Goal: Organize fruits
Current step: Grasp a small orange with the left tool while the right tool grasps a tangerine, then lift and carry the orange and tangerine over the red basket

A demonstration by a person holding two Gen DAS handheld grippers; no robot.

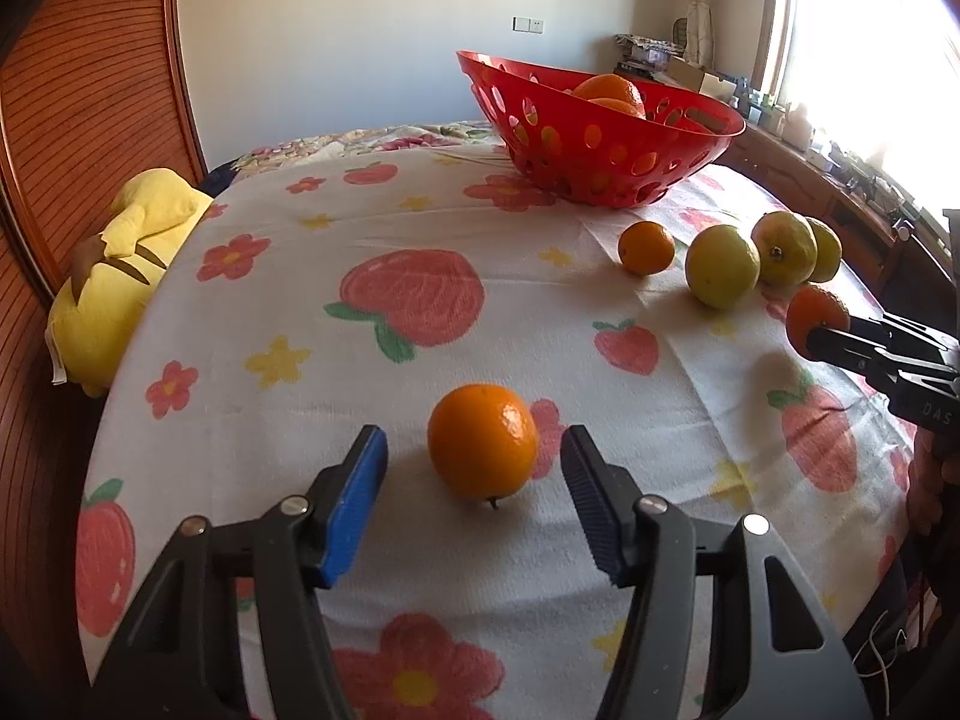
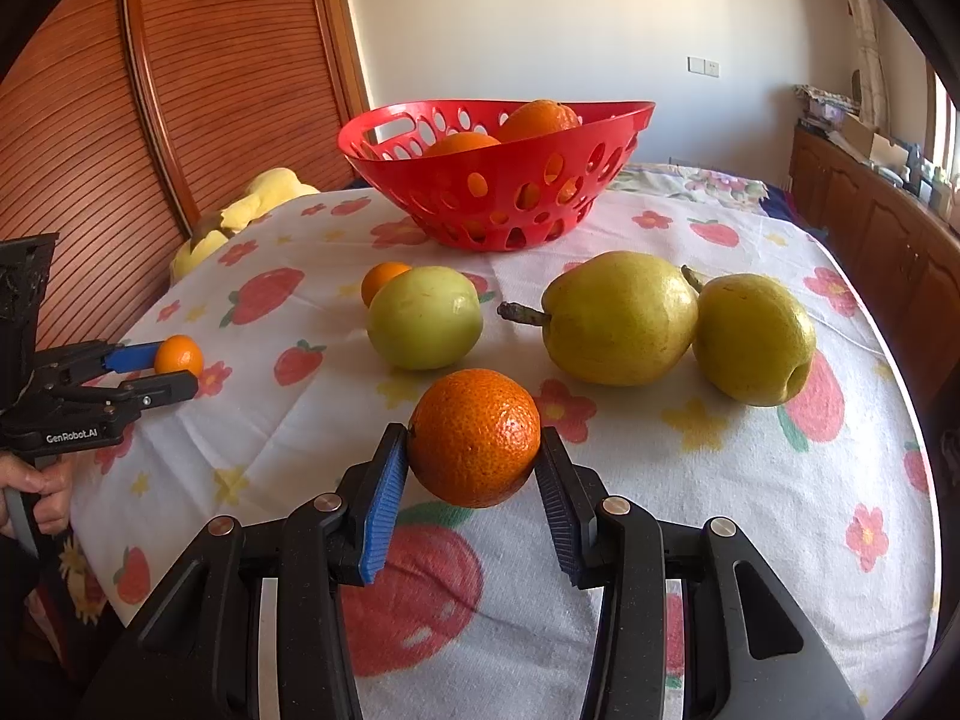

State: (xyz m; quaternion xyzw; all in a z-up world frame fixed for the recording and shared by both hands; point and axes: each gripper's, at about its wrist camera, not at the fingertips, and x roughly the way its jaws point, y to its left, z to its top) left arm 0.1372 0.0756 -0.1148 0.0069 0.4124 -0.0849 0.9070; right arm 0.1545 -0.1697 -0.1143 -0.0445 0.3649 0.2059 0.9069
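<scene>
The right gripper (image 2: 474, 468) clamps a mandarin (image 2: 475, 438) at its widest part, just above the cloth (image 2: 690, 540). The fruit looks light, firm, a little soft. The left gripper (image 1: 474, 468) stands open around an orange (image 1: 482, 449). The pears (image 2: 618, 318) lie before the red basket (image 2: 498, 204), partly blocking the way.

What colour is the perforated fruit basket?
Red; the basket shows best in the right wrist view.

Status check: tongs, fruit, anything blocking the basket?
Right tongs shut on an orange. Left tongs open, straddling another orange on the cloth. Red basket holds oranges; path looks clear.
</scene>
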